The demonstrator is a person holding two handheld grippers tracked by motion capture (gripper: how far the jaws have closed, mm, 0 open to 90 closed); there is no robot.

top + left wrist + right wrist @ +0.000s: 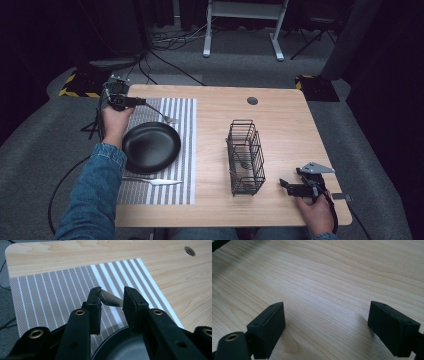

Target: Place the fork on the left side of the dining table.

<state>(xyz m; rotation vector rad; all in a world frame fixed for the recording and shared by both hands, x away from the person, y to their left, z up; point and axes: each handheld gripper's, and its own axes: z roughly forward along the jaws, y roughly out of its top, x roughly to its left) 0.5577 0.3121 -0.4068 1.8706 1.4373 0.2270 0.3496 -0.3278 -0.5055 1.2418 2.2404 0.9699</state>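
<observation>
A: Step in hand: place setting. Left tongs (111, 298) stand apart around the fork (164, 117) handle, pads not pressing; fork lies on the striped placemat (186, 150) near the tabletop's far left corner, beyond the black plate (151, 146).

B: Next?

A: Likely back off clear. Right tongs (325, 322) gape, empty, near right corner.

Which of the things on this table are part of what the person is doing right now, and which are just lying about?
In the job:
- silver metal fork between the left gripper's parted jaws
- striped grey placemat
- round black plate

Lying about:
- silver knife on the placemat
- black wire basket
- right gripper, open over bare wood
</observation>
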